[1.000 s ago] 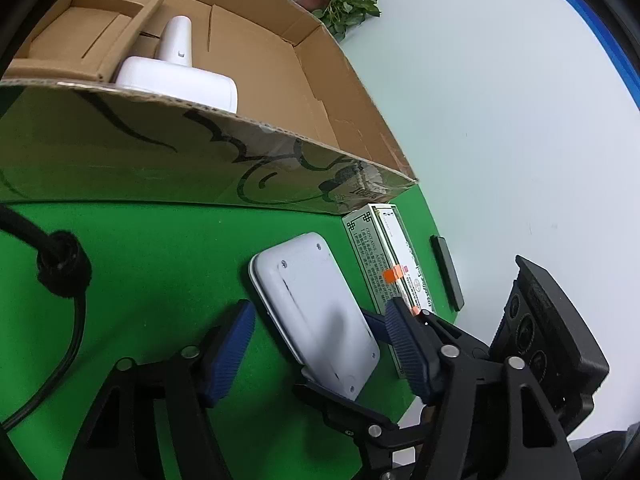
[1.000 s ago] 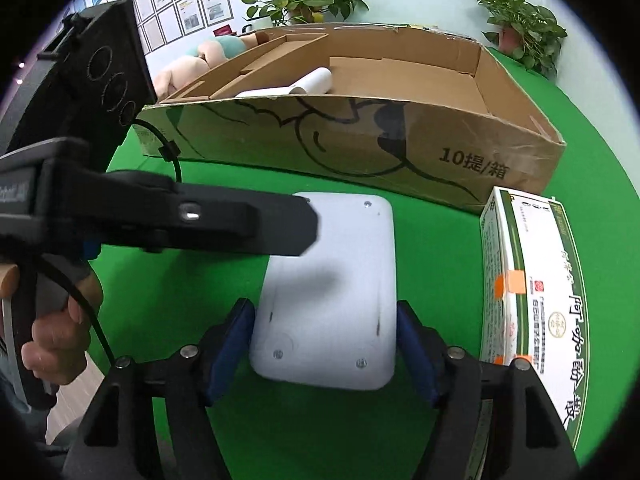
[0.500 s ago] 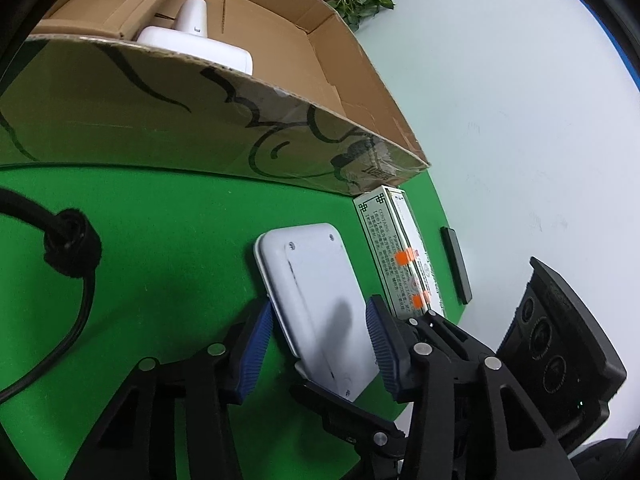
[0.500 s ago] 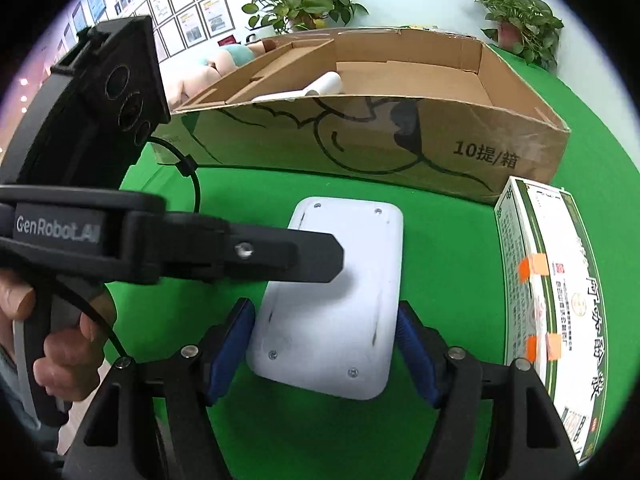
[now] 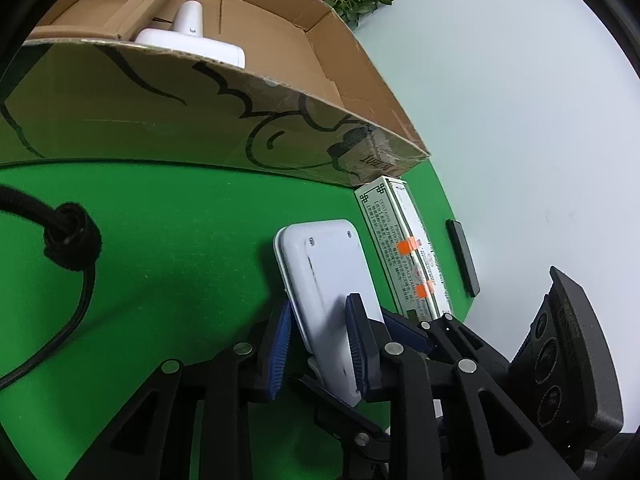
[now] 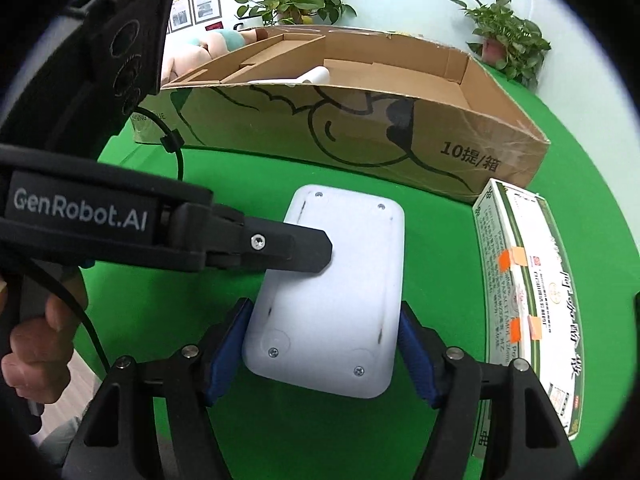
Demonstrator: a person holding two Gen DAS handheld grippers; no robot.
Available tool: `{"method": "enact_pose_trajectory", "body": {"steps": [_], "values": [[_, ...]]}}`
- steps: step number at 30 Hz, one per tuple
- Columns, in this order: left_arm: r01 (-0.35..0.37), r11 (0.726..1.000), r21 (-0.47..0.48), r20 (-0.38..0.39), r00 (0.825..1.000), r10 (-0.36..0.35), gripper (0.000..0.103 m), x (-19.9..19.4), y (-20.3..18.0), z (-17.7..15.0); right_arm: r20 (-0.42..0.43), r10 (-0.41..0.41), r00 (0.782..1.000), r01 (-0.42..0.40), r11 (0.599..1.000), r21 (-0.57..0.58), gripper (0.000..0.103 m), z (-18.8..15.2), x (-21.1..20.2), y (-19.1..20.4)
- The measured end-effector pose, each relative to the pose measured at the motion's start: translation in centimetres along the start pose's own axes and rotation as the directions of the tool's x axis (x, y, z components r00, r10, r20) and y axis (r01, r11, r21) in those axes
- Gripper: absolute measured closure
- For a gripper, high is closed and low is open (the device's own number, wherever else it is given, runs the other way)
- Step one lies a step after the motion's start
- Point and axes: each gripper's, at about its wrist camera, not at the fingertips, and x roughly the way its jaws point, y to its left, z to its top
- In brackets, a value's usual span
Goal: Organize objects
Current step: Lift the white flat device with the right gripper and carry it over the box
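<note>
A flat white device [image 6: 340, 280] lies back side up, screws showing, just over the green table [image 6: 248, 184]. My right gripper [image 6: 324, 310] is shut on it across its width, the jaws closing a touch tighter, a blue pad against each long side. My left gripper [image 5: 320, 308] comes in from the left and its jaws are closing on the device [image 5: 328, 264]. One pad sits on the top face, the other under the edge, and both touch it. In the right wrist view its upper finger [image 6: 296, 248] lies across the device's top.
An open cardboard box [image 6: 360, 128] stands behind, holding a white item [image 5: 192, 36]. A green-and-white carton [image 6: 520, 280] lies to the right, with a slim black object [image 5: 462, 256] beyond it. A black cable [image 5: 68, 240] runs on the left. A person's hand [image 6: 32, 352] holds the left gripper.
The left jaws have come together from wide apart onto the white device's edge. The right gripper has kept its hold on the device and barely shifted.
</note>
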Motion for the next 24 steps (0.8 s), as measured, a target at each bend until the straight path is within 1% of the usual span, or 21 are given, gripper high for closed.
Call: {"method": "enact_pose_trajectory", "body": {"steps": [5, 11, 18, 24], "values": [[-0.005, 1.0, 0.012, 0.019, 1.0, 0.005, 0.079, -0.4, -1.0, 0.0, 0.023, -0.021, 1.0, 0.021, 1.0, -0.014, 0.034, 0.0, -0.5, 0.3], [-0.012, 0.998, 0.061, 0.081, 0.997, 0.007, 0.08, -2.8, -3.0, 0.7, 0.098, -0.021, 0.995, 0.021, 1.0, 0.0, 0.034, 1.0, -2.1, 0.2], [-0.037, 0.992, 0.123, 0.15, 0.989, 0.018, 0.08, -5.4, -5.7, 1.6, 0.192, -0.034, 0.981, 0.033, 0.999, 0.008, 0.034, 3.0, -3.9, 0.4], [-0.047, 0.987, 0.151, 0.204, 0.979, 0.015, 0.081, -8.4, -6.9, 2.2, 0.254, -0.043, 0.966, 0.041, 0.999, 0.014, 0.034, 4.3, -5.0, 0.9]]}}
